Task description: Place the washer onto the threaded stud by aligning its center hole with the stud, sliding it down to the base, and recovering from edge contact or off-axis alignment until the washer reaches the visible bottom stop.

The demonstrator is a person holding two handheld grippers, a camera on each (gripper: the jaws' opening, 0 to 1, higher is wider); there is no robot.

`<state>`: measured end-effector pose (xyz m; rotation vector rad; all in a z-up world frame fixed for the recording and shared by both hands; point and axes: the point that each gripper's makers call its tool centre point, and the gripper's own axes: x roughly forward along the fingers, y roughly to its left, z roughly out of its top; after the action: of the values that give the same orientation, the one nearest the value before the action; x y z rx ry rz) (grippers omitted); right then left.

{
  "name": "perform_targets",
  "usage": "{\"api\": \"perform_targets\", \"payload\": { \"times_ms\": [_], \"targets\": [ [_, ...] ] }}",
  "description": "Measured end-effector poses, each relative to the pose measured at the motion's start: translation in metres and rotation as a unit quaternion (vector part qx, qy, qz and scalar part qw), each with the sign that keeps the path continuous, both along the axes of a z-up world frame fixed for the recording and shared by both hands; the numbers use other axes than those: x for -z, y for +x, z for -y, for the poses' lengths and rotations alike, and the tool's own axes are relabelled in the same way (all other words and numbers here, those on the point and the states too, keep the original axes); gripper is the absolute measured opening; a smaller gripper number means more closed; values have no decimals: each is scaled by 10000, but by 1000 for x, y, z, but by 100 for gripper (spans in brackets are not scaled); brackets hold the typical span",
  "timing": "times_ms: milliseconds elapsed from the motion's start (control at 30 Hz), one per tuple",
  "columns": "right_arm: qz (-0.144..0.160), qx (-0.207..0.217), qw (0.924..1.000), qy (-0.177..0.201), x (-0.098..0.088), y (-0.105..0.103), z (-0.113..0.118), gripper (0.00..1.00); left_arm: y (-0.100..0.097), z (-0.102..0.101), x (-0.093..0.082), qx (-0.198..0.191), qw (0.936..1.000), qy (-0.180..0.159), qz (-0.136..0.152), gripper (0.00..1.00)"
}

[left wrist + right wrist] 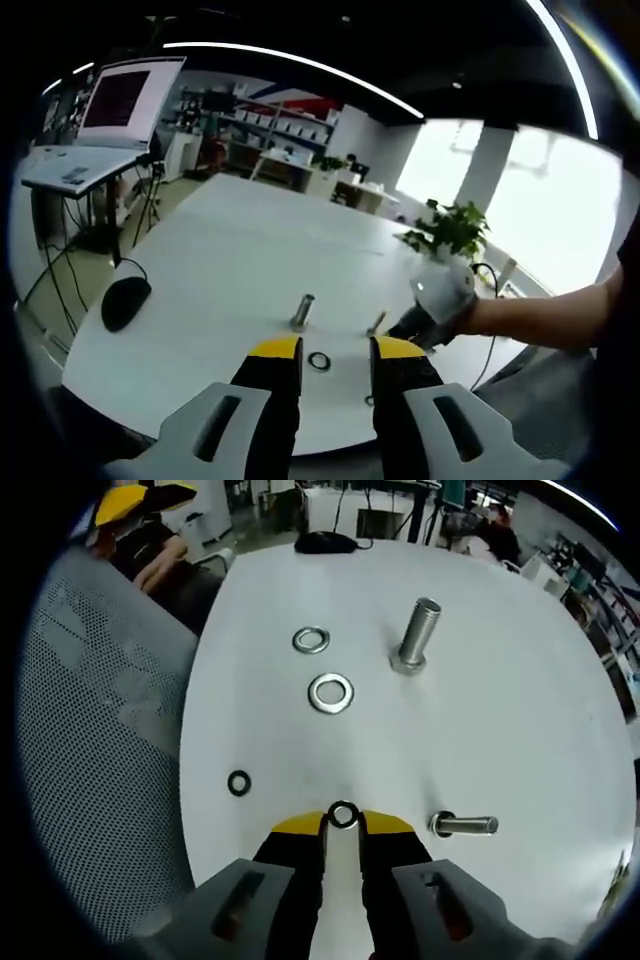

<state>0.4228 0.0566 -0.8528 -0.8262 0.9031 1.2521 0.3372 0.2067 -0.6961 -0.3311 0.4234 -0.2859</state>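
My right gripper [343,825] has its yellow-tipped jaws close together on a small dark ring-shaped washer [343,815], which stands on edge between the tips at the lower middle of the right gripper view; it looks pinched, though I can't be sure how firmly. The upright silver threaded stud with a hex base [415,633] stands at the upper right of centre in that view, well apart from my tips. To do this step well, I judge I should lift clear of the white table [520,730], turn the washer flat, centre its hole over the stud's top and lower it straight; if an edge catches, back off, level it and try again until it sits on the hex base.

Going left to right in the right gripper view: a grey mesh chair back [100,740] fills the left side, a small black ring [239,782] lies near the table edge, a thin silver ring [311,639] and a wider silver flat washer [330,693] lie left of the stud, and a silver bolt lying on its side [464,825] rests just right of my tips. The wide washer sits nearest my path, so I would pass above it.

In the left gripper view my left gripper [335,352] is open and empty at the bottom centre, a black computer mouse [125,301] sits at left, and a potted green plant [450,232] at right
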Motion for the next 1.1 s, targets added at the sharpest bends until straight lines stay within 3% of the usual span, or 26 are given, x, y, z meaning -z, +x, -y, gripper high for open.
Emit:
{"api": "perform_targets", "payload": {
  "times_ms": [667,1100],
  "targets": [
    [241,355,9990,157,-34,31,21,14,0,1,1,47,10000,13,-13,25],
    [497,247,9985,32,-49,48,22,14,0,1,1,39,10000,9,-17,25]
  ]
}}
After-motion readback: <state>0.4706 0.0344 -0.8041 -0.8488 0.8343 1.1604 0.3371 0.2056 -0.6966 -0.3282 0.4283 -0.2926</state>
